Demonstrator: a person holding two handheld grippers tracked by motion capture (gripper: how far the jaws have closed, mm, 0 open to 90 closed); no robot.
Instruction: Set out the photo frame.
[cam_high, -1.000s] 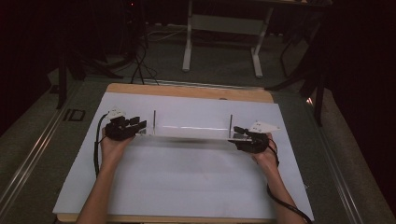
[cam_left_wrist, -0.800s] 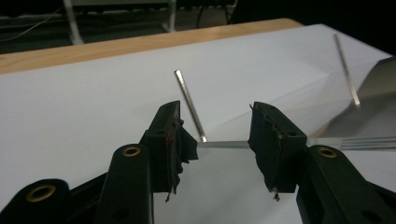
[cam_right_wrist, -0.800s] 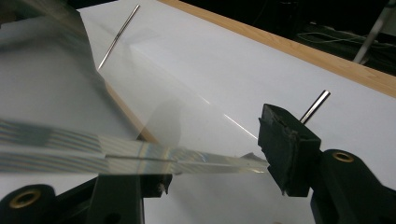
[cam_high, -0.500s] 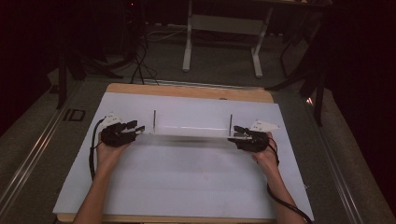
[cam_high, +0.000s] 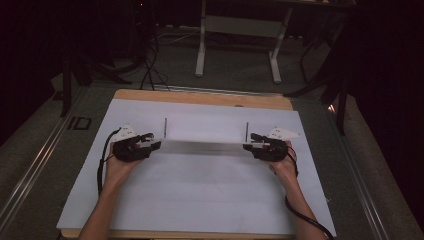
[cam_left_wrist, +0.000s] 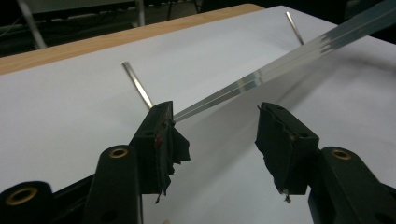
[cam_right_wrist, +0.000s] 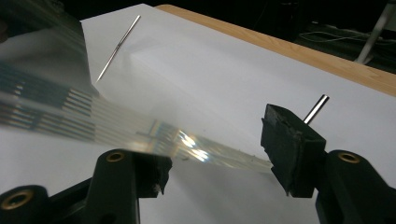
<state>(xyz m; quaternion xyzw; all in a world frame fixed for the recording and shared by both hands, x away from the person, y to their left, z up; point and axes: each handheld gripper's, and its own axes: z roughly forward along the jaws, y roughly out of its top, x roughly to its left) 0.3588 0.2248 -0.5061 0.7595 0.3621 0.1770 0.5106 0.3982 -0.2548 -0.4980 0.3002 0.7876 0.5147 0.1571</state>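
Observation:
A long clear strip (cam_high: 205, 146) with faint printed lines lies across the white sheet (cam_high: 200, 200), just in front of two upright metal pins (cam_high: 165, 129) (cam_high: 247, 131). My left gripper (cam_high: 154, 144) sits at its left end. In the left gripper view the left gripper (cam_left_wrist: 215, 121) is open, and the strip (cam_left_wrist: 280, 65) touches only the left-hand pad (cam_left_wrist: 163, 135). My right gripper (cam_high: 252, 142) is at the other end. In the right gripper view the right gripper (cam_right_wrist: 215, 140) has its jaws wide apart, with the strip (cam_right_wrist: 93, 121) lying over one jaw and reaching the other pad (cam_right_wrist: 289, 149).
The white sheet covers a wooden board (cam_high: 200, 97) whose far edge shows. Beyond the board are a dark floor, cables and a table frame (cam_high: 240, 30). Each gripper's cable trails back along the forearm.
My left gripper has shifted slightly toward the person's side. The strip, the pins and the right gripper stay about where they were.

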